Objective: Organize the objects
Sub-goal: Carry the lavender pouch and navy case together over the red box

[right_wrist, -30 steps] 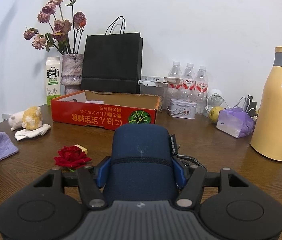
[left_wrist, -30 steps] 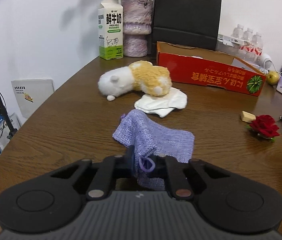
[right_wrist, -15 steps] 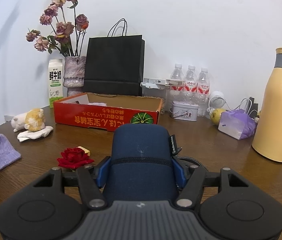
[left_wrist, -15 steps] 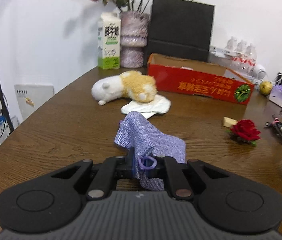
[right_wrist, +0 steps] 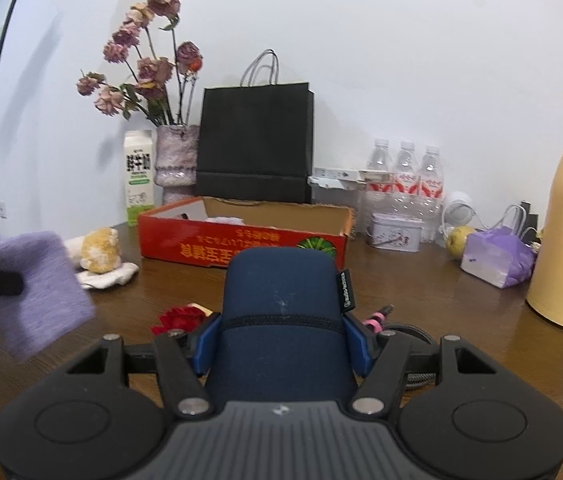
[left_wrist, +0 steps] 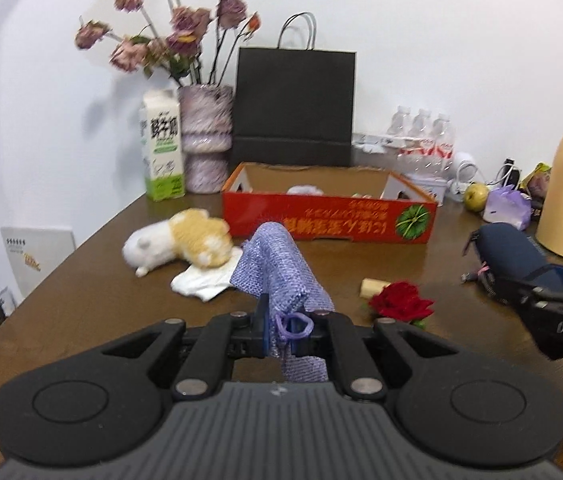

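Left wrist view showed our left gripper (left_wrist: 287, 330) clamped tight on the drawstring end of the purple pouch (left_wrist: 277, 268), which hung clear of the table (left_wrist: 81, 312), in front of the red box (left_wrist: 329, 222). Our right gripper (right_wrist: 281, 340) had its blue pads pressed against both sides of the dark blue case (right_wrist: 281, 308), jaws partly spread to fit it; the case also sat in front of the box, toward its right end, and we could not tell whether it was raised off the wood or resting on it.

We judged the tidying to be only partly done. Inside the box we could make out something pale and fluffy (left_wrist: 305, 190) and perhaps a few small bits near its right wall, too blurred to name. The rest of its floor was hidden by the front wall.

Left outside the box were the plush hamster (left_wrist: 177, 242) on a white cloth (left_wrist: 201, 282) by its left front corner, and the red rose (left_wrist: 399, 302) with a small yellowish block (left_wrist: 373, 286) just beside it, in front of the box. We took the pouch and the case to be the next two things bound for the box.

Behind the box stood a black paper bag (left_wrist: 293, 104), whose inside we could not see, and a vase (left_wrist: 205, 148) holding dried flowers, with a milk carton (left_wrist: 161, 146) just left of it.
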The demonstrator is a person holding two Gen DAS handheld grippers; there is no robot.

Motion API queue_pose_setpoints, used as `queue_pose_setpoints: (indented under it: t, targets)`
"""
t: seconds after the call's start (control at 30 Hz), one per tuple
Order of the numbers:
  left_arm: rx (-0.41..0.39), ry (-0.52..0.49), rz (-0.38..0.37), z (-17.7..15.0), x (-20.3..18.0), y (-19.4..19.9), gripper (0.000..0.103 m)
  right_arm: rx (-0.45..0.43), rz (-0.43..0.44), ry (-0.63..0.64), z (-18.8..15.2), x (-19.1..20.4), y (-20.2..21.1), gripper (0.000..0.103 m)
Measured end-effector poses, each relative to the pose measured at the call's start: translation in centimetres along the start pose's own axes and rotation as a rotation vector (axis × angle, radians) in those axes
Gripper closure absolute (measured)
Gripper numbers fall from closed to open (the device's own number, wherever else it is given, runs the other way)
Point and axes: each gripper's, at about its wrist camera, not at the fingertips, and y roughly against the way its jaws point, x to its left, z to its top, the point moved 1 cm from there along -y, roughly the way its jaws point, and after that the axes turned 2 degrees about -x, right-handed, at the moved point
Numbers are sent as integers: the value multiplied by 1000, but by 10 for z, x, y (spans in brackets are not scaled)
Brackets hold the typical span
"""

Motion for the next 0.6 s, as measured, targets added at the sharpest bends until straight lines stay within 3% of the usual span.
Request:
queue_pose_setpoints:
  t: [0.6]
  targets:
    - [-73, -17, -24, 43, -21, -17, 94, -33, 79, 6, 43, 23, -18, 41]
